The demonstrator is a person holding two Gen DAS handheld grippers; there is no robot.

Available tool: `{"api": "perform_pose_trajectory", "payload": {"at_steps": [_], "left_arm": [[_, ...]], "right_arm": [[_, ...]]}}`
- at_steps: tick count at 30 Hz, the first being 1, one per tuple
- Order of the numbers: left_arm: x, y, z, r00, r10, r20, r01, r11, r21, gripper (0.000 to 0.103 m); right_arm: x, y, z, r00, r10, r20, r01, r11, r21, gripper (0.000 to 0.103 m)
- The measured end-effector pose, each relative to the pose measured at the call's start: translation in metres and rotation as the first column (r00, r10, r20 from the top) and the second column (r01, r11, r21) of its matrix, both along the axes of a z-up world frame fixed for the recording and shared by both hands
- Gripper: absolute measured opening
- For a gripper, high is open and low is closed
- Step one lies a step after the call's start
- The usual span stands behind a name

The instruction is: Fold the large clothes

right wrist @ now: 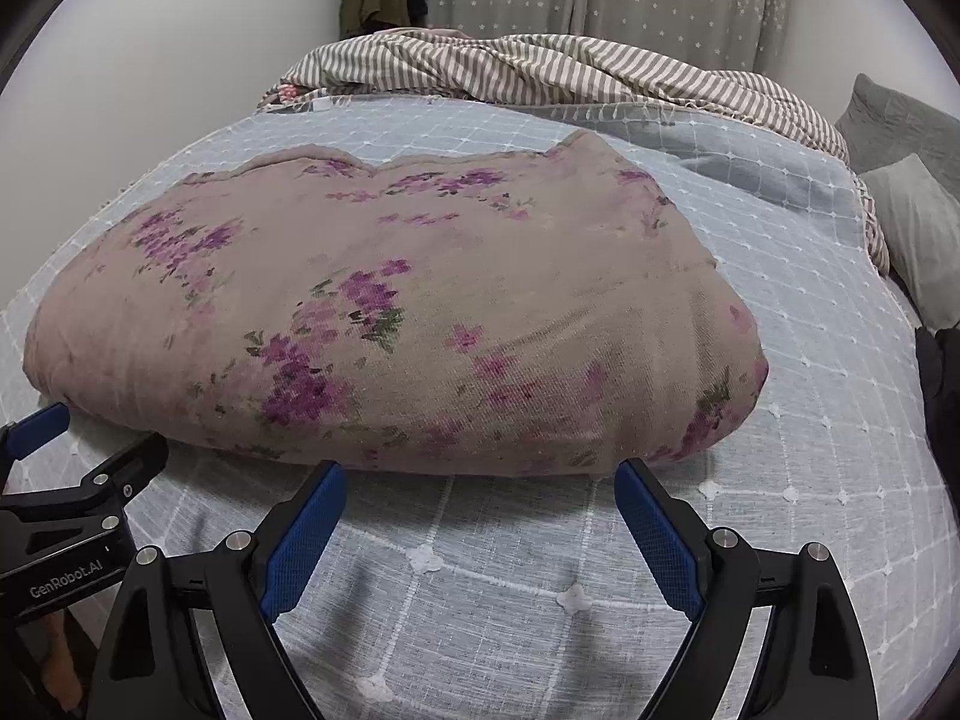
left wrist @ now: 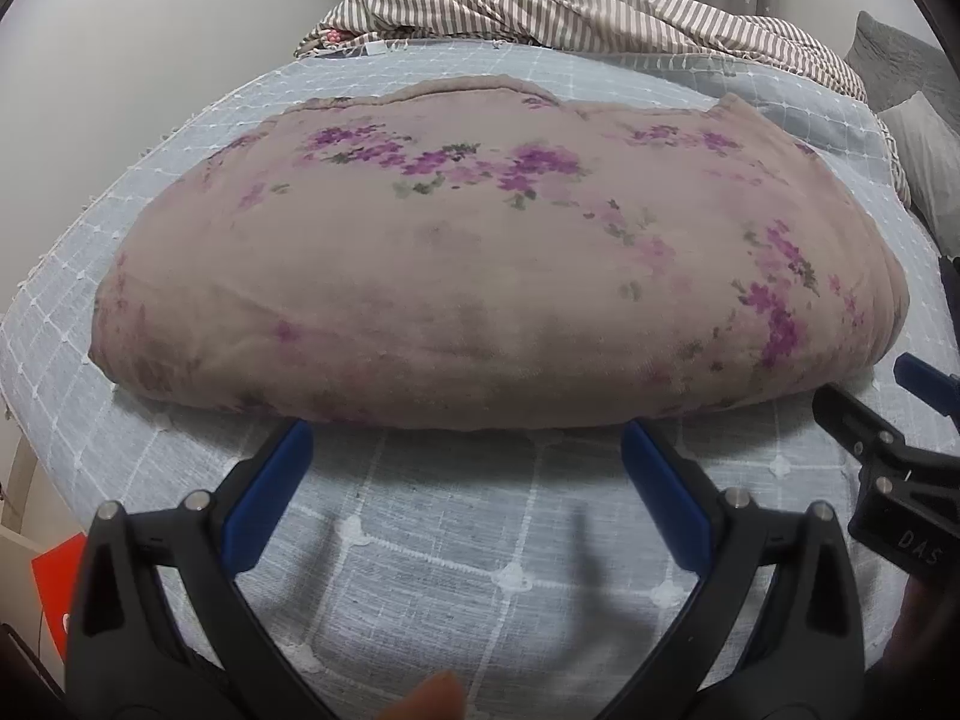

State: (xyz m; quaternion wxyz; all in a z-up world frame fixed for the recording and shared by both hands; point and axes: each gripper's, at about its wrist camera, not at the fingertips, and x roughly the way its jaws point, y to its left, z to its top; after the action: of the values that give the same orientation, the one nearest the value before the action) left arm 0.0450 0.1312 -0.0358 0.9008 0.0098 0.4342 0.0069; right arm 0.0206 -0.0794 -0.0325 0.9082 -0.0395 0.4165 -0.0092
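we are looking down over a folded floral blanket (left wrist: 480, 264), a thick taupe bundle with purple flowers, lying flat on the pale blue checked bedspread (left wrist: 456, 546) near the middle of the bed. its rounded folded edge is facing us, and its loose scalloped edges are lying on the far side.

we are holding the left gripper (left wrist: 467, 438) just in front of that near edge, its blue-padded jaws standing wide apart with nothing between them, the tips close to the fold but whether they touch it we cannot tell. we are holding the right gripper (right wrist: 480, 471) the same way toward the blanket's right end, jaws spread wide and pinching nothing. each gripper is showing at the side of the other's view, so the two are sitting close beside each other.

a striped sheet (right wrist: 540, 72) is lying crumpled along the far end of the bed, and grey pillows (right wrist: 912, 204) are resting at the right.
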Motion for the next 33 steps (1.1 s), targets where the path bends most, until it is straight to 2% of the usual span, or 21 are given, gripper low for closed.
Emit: {"api": "perform_pose_trajectory", "payload": {"at_steps": [33], "left_arm": [[0.0005,-0.0012,-0.001,1.0,-0.006,-0.004,0.006,1.0,-0.002,0.102]], "right_arm": [[0.0007,0.0024,-0.0014,1.0,0.006,-0.008,-0.006,1.0,0.002,0.092]]}}
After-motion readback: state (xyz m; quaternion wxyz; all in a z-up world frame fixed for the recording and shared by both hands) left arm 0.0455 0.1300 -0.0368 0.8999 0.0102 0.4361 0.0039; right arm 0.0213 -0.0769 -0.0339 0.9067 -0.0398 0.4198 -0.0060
